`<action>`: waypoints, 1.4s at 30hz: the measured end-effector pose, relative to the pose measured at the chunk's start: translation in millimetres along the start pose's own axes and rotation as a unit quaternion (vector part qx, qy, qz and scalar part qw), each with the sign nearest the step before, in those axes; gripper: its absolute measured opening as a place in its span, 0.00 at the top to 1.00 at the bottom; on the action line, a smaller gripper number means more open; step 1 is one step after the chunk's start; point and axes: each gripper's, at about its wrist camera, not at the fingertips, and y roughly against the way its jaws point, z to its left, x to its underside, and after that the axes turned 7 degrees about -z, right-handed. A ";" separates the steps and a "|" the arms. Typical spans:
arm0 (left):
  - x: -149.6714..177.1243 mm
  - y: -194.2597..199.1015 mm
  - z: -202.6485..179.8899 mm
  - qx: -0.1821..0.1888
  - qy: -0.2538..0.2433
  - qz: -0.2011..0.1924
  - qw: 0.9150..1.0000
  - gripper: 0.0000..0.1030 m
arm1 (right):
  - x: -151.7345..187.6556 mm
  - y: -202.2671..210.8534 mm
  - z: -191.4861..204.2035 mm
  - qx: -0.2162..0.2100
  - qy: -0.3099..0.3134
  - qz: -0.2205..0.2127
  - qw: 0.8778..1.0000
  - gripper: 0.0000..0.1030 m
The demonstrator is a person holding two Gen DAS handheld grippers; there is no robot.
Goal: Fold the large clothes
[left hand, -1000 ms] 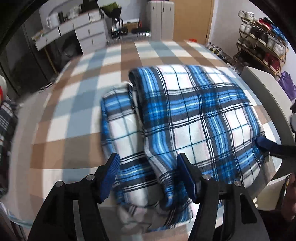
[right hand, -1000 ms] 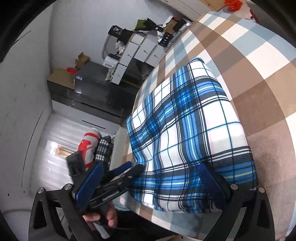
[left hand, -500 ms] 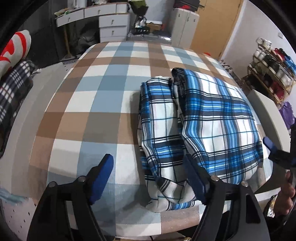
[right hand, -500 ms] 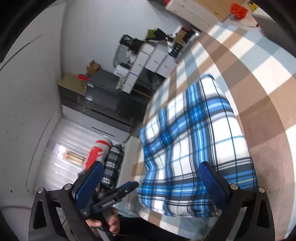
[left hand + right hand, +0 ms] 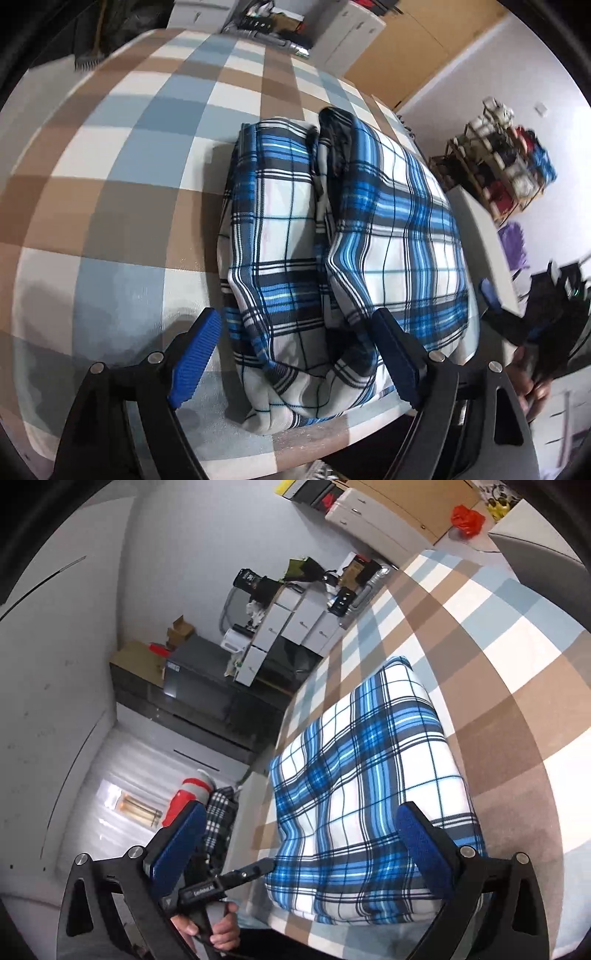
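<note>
A blue, white and black plaid garment (image 5: 388, 221) lies folded in a thick bundle near the front edge of the checked table (image 5: 122, 206). My left gripper (image 5: 295, 321) hovers over the bundle's near end. Its jaws are opening, with the cloth's left fold below and between them and the pads off it. In the right wrist view the garment (image 5: 369, 757) fills the middle, and my right gripper (image 5: 301, 812) stands open at its near edge with nothing pinched. One of the right gripper's blue fingers (image 5: 489, 295) shows beside the bundle's right side.
A shoe rack (image 5: 498, 162) stands against the right wall and white drawers (image 5: 295, 620) sit beyond the table's far end. A red and white bottle (image 5: 188, 794) and a dark plaid cloth (image 5: 219, 819) lie left of the table. A hand (image 5: 218, 930) holds the left gripper's handle.
The left gripper's jaws have spread wider and come off the fold they straddled. It has drawn back, rolled and tipped downward. The right gripper has stayed nearly in place.
</note>
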 end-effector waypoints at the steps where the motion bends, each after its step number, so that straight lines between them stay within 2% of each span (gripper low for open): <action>1: -2.3 0.9 -0.1 0.002 0.000 0.000 1.000 0.22 | -0.5 -0.6 0.5 -0.001 0.002 0.001 1.000 0.00; 4: -8.9 6.2 8.0 0.034 0.033 0.001 0.999 0.22 | -1.1 -2.4 2.6 -0.007 0.008 0.006 1.000 0.00; 6: -16.3 3.1 19.4 0.059 0.068 0.025 0.996 0.14 | -0.6 -3.7 3.8 -0.011 0.011 0.011 1.000 0.00; 8: -22.0 1.8 26.8 0.089 0.094 0.044 0.991 0.13 | 0.0 -4.2 4.4 -0.016 0.014 0.017 1.000 0.00; 10: -28.9 6.6 30.5 0.073 0.094 0.045 0.992 0.12 | 0.3 -3.5 5.5 -0.022 0.017 0.020 0.999 0.00; 12: -33.3 9.2 31.8 0.039 0.090 0.045 0.994 0.04 | 0.9 -2.5 5.8 -0.026 0.018 0.023 0.999 0.00; 15: -33.1 -1.9 34.0 0.051 0.106 0.090 0.989 0.04 | 1.1 -0.8 5.9 -0.037 0.017 0.026 0.999 0.00; 17: -31.2 -9.3 31.7 0.049 0.112 0.106 0.987 0.04 | 1.1 -0.4 6.8 -0.042 0.017 0.027 0.999 0.00; 20: -30.8 -10.8 25.0 0.075 0.124 0.112 0.983 0.01 | 1.5 1.0 9.7 -0.051 0.017 0.026 0.998 0.00; 22: -30.0 -18.2 26.4 0.103 0.159 0.125 0.974 0.02 | 2.1 2.9 11.6 -0.054 0.020 0.024 0.998 0.00; 25: -34.7 -16.6 26.0 0.114 0.174 0.118 0.971 0.01 | 1.8 5.1 11.2 -0.050 0.020 0.019 0.998 0.00; 29: -34.1 -15.2 28.8 0.135 0.196 0.127 0.963 0.01 | 1.0 5.7 9.0 -0.049 0.017 0.019 0.998 0.00; 34: -33.1 -17.8 14.9 0.148 0.185 0.149 0.960 0.01 | 0.7 5.0 8.4 -0.048 0.018 0.020 0.998 0.00; 39: -36.0 -26.3 -2.8 0.142 0.142 0.167 0.965 0.01 | 3.4 -0.8 11.3 -0.033 0.034 0.028 0.998 0.00; 42: -35.3 -27.7 -5.6 0.141 0.128 0.157 0.969 0.01 | 4.8 -2.6 13.4 -0.003 0.056 0.027 0.998 0.00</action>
